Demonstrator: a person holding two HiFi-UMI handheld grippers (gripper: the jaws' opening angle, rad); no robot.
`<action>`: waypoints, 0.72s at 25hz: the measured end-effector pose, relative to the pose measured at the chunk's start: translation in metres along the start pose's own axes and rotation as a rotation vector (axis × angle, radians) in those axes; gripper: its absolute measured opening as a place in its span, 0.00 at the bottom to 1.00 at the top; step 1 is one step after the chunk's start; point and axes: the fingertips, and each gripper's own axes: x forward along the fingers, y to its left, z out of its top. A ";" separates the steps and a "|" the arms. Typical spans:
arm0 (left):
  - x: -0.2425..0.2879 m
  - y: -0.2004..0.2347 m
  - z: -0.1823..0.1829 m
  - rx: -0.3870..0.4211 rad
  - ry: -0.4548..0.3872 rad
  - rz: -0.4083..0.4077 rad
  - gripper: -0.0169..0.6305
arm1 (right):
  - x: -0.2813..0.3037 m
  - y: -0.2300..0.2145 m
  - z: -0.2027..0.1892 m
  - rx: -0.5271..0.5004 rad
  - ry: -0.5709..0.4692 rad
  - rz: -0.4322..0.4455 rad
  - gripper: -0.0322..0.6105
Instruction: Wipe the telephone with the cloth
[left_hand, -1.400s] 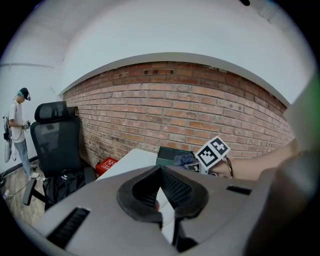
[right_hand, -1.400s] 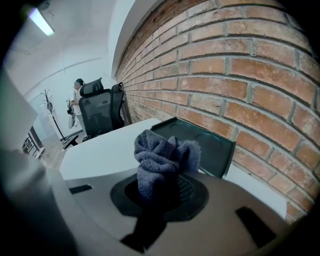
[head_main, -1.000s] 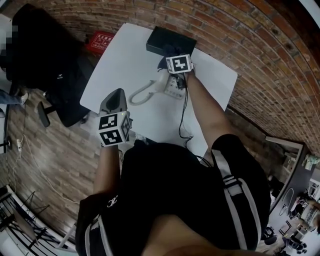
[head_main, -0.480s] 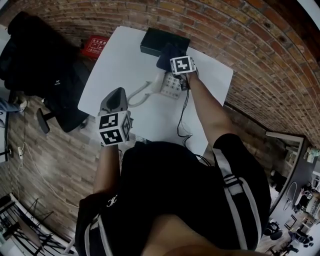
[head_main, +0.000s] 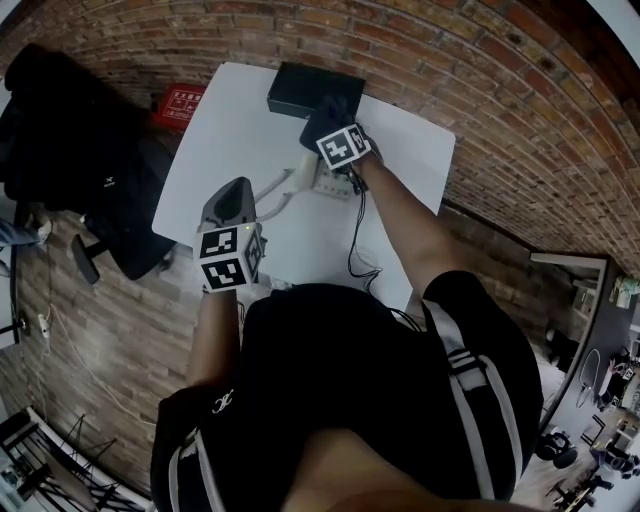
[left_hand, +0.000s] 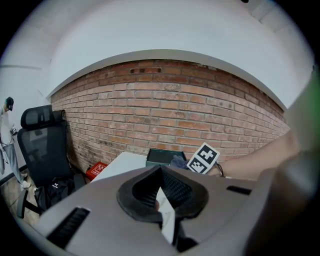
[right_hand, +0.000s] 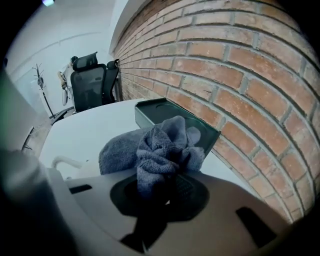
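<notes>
Right gripper (right_hand: 159, 186) jaws pinch the crumpled grey terry cloth (right_hand: 161, 144) near the white telephone (head_main: 328, 182); left gripper (left_hand: 161, 198) jaws closed, empty.

Dim even indoor light; strong fisheye distortion, dark vignetted corners.

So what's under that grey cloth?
The cloth, pinched in the right gripper, hangs over the far end of the white telephone; its near part and handset show. What lies directly beneath the cloth is hidden.
</notes>
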 end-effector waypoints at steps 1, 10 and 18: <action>0.001 0.000 0.000 -0.001 -0.001 -0.003 0.02 | 0.000 0.006 -0.003 -0.002 -0.006 0.007 0.10; 0.004 -0.008 0.002 0.016 0.004 -0.034 0.02 | -0.011 0.030 -0.027 0.019 -0.015 0.021 0.10; 0.005 -0.007 0.000 0.009 0.007 -0.049 0.02 | -0.026 0.085 -0.062 0.002 0.020 0.140 0.10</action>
